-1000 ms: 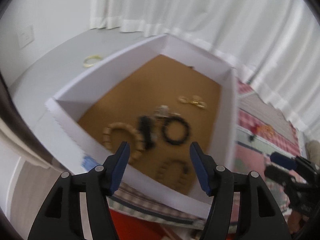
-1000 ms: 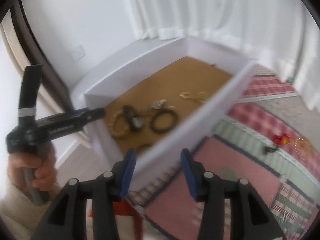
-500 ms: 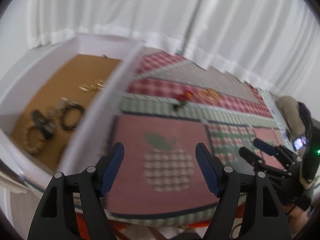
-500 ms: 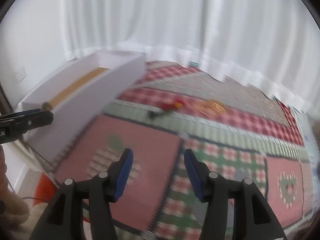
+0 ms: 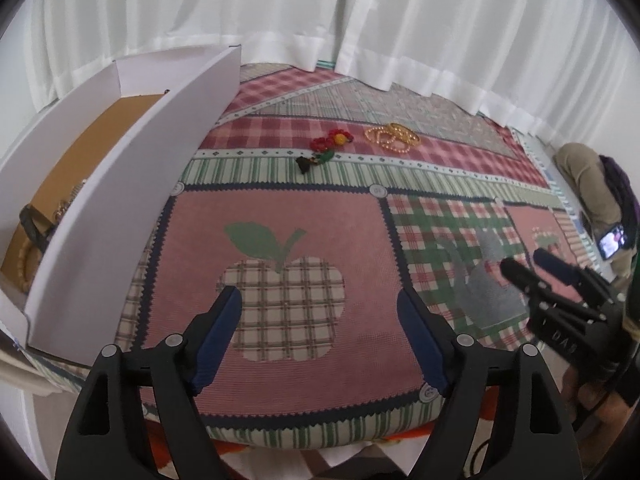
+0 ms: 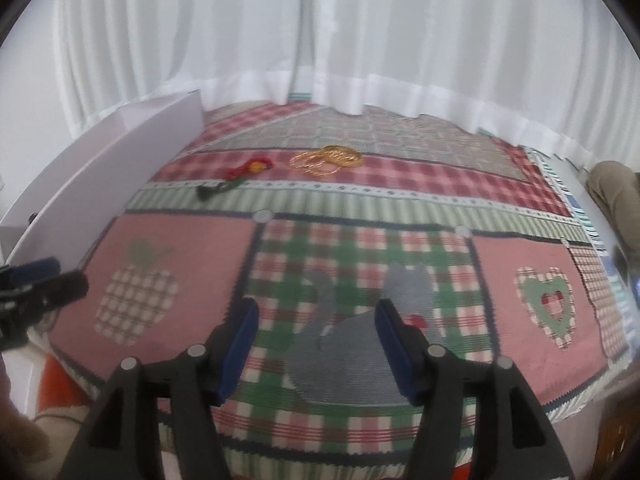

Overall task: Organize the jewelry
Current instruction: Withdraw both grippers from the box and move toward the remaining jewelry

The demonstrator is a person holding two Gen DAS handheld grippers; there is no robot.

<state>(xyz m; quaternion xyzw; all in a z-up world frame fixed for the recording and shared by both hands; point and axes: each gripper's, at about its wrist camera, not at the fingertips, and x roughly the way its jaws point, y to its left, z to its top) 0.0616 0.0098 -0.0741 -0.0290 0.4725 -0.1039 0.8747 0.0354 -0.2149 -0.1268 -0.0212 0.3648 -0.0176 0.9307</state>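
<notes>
Left claw [image 5: 320,316], right claw [image 6: 316,324] opening, empty, above quilt [image 5: 360,248]

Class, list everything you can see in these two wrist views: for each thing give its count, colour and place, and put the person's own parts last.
White box: one, white walls and brown floor, left edge of the cloth.
Jewelry in the box: several pieces, dark and tan, mostly hidden by the wall; count unclear.
Beaded flower piece: one, red, yellow and green with a dark end, far part of the cloth, right of the box.
Gold bangles: a small pile, gold, just right of the flower piece.
Patchwork cloth: one, pink, red and green checks, apple patch nearest.
Curtain: white, behind everything.
Left hand-held gripper: black with blue pads, jaws opening, nothing between them.
Right hand-held gripper: same colours, jaws opening, nothing between them.
</notes>
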